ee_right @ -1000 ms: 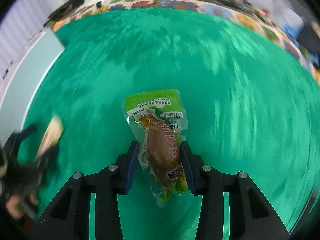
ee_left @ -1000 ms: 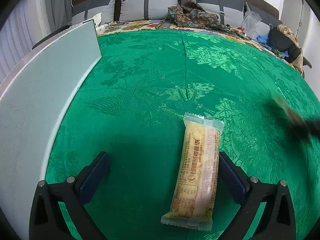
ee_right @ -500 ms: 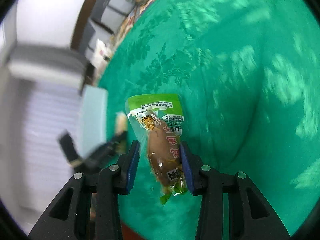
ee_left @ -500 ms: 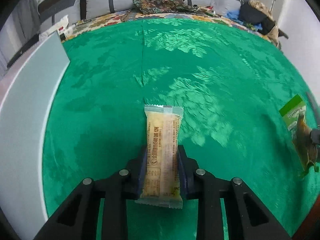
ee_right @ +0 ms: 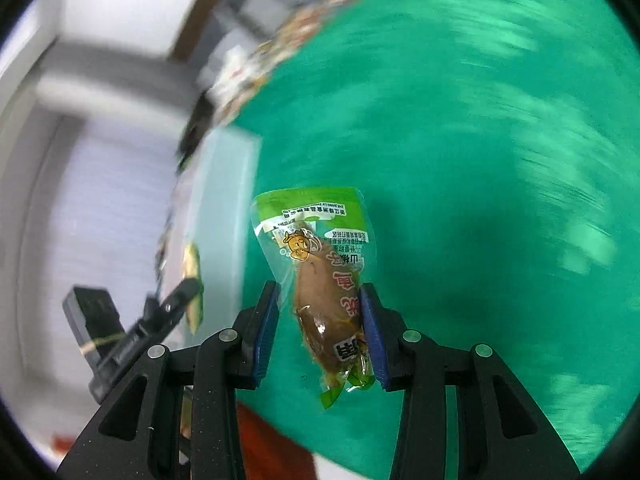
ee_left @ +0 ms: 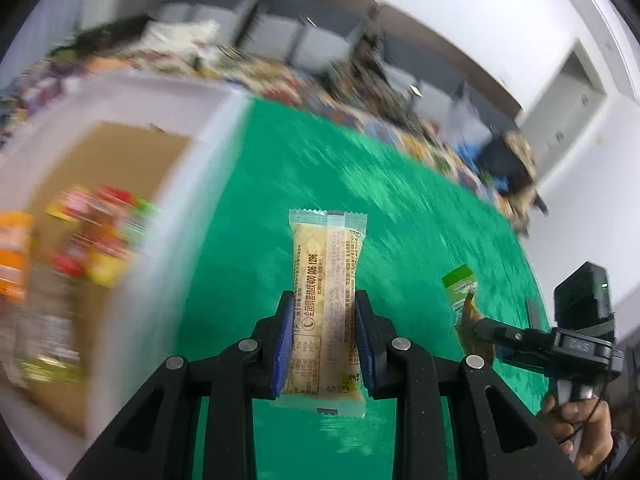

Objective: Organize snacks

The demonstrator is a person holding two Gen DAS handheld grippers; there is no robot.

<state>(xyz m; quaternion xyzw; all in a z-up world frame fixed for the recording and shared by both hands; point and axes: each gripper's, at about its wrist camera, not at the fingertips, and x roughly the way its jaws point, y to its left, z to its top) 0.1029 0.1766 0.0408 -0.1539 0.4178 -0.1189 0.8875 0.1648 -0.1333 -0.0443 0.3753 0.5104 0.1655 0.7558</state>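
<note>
Snacks blur together in the open box at your far left. Your left tongs clamp the yellow bar upright between their pads, above the green bedspread. Your right tongs grip the green-topped pouch, its upper end jutting beyond the pads.

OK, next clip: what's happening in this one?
A person is tidying snacks off a green bedspread with a handheld claw in each hand. The left claw is shut on a long yellow snack bar, and the right claw is shut on a green-topped pouch with a brown snack inside. Both are held above the cloth. To the left sits an open cardboard box with colourful packets already inside, though the view of it is blurred.
</note>
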